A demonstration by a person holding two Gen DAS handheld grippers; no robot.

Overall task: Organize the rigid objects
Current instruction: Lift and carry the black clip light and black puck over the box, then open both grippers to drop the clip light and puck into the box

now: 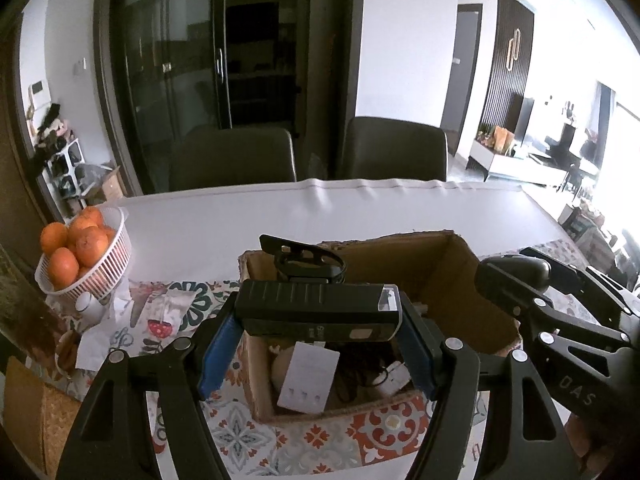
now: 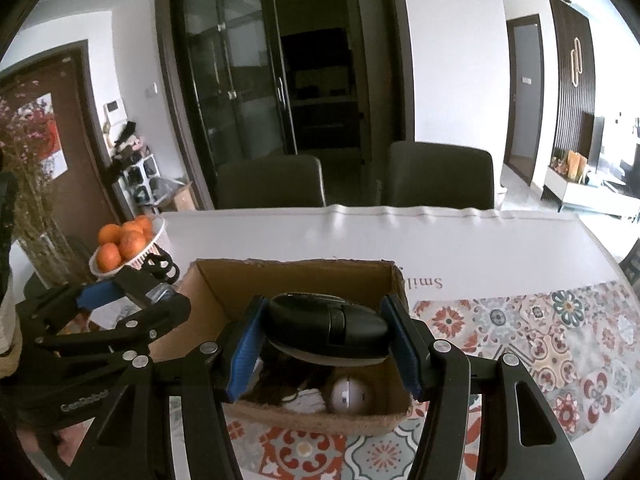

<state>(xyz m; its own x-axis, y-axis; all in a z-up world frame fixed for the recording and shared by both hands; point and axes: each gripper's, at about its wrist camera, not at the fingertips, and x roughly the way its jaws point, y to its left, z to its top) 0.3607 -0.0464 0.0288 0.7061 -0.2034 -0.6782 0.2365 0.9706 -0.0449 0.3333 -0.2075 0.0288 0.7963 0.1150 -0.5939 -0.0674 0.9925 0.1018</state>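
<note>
Overhead, two tongs: left tongs point(image 1: 316, 316) clamp one black bike light point(image 1: 316, 312); right tongs point(image 2: 324, 336) clamp one computer mouse point(image 2: 328, 324); one cardboard box point(image 2: 224, 292); patterned table point(image 2: 560, 340); two chairs point(image 1: 234, 158).

Home dining room (table point(image 1: 280, 216), chairs point(image 1: 234, 158))

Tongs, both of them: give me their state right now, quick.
Left tongs: closed on the black rectangular device.
Right tongs: closed on the black computer mouse.

Your left gripper point(image 1: 320, 312) holds the bike light point(image 1: 316, 312) over the cardboard box point(image 1: 452, 280); your right gripper point(image 2: 326, 340) holds the mouse point(image 2: 328, 326) beside it; the orange basket point(image 1: 108, 264) sits left.
</note>
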